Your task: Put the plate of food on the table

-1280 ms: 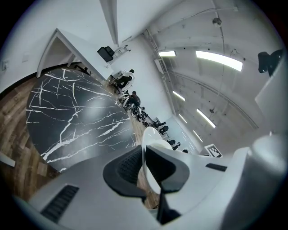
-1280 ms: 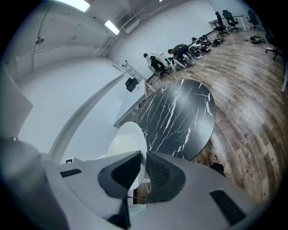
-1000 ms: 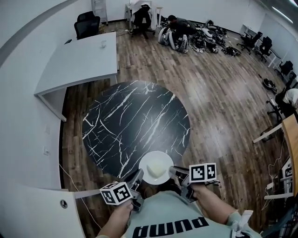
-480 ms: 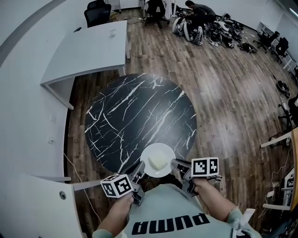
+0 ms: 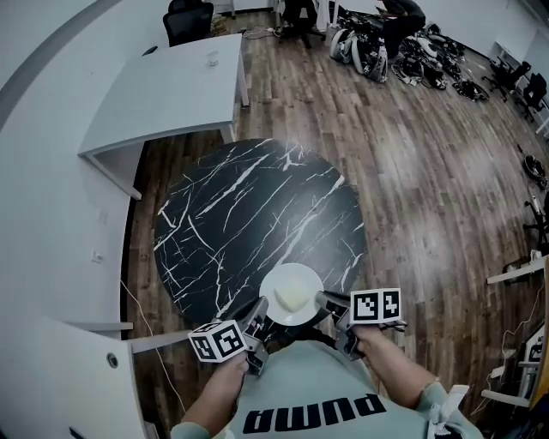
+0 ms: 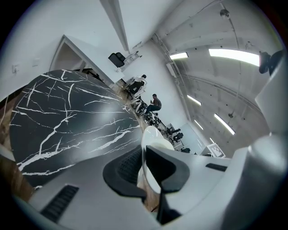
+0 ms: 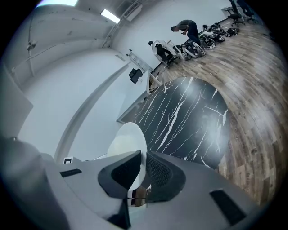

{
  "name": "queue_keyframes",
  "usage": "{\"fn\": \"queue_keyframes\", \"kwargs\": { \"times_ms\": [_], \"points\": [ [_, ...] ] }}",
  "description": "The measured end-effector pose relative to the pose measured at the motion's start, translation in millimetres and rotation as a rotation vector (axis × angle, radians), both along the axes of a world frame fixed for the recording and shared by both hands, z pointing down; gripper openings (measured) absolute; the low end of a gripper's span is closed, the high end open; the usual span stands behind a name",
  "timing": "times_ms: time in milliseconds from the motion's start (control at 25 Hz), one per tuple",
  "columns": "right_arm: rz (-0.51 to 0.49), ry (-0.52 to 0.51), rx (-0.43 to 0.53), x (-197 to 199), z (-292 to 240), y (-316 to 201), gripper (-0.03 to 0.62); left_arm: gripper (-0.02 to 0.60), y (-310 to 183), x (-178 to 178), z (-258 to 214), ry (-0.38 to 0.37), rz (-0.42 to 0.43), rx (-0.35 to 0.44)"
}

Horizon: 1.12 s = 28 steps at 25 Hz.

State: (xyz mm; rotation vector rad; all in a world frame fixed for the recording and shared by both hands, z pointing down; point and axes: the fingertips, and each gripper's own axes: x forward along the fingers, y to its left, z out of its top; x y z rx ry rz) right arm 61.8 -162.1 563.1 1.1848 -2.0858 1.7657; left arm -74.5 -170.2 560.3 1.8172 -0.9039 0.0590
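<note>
A white plate (image 5: pixel 292 294) with a pale lump of food (image 5: pixel 292 296) on it hangs over the near edge of the round black marble table (image 5: pixel 249 223). My left gripper (image 5: pixel 258 312) is shut on the plate's left rim, and my right gripper (image 5: pixel 323 301) is shut on its right rim. The plate (image 6: pixel 150 152) shows edge-on between the dark pads in the left gripper view. In the right gripper view the plate (image 7: pixel 128 143) stands between the pads too, with the table (image 7: pixel 189 121) beyond it.
A white desk (image 5: pixel 171 90) stands beyond the table at the upper left, with black chairs (image 5: pixel 189 17) behind it. People and a heap of equipment (image 5: pixel 403 47) are at the far end of the wooden floor. A white cabinet (image 5: pixel 69 377) is at my near left.
The plate has moved forward with both grippers still on its rim, from just off the table's near edge to over that edge. The head view has shifted forward.
</note>
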Motion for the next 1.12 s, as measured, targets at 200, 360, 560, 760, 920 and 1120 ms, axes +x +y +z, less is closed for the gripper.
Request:
{"fn": "queue_keyframes", "kwargs": {
  "times_ms": [200, 360, 560, 760, 920, 1120],
  "points": [
    [-0.037, 0.004, -0.013, 10.8, 17.2, -18.2, 0.04, 0.034, -13.5, 10.8, 17.2, -0.022, -0.033, -0.018],
    [-0.065, 0.002, -0.031, 18.9, 31.9, -30.9, 0.04, 0.034, -21.5, 18.7, 32.7, -0.03, -0.067, -0.038],
    [-0.094, 0.003, -0.041, 25.0, 52.0, -44.9, 0.04, 0.035, -32.6, 24.1, 50.4, -0.046, -0.113, -0.042],
    [-0.118, 0.009, -0.051, 27.4, 78.1, -55.6, 0.04, 0.035, -39.1, 26.0, 77.5, -0.062, -0.135, -0.056],
    [-0.134, 0.02, -0.06, 26.7, 94.9, -61.4, 0.04, 0.04, -44.0, 26.1, 97.3, -0.092, -0.145, -0.061],
    [-0.147, 0.025, -0.076, 25.6, 112.8, -65.1, 0.04, 0.04, -47.6, 24.8, 111.5, -0.112, -0.162, -0.061]
  ]
}}
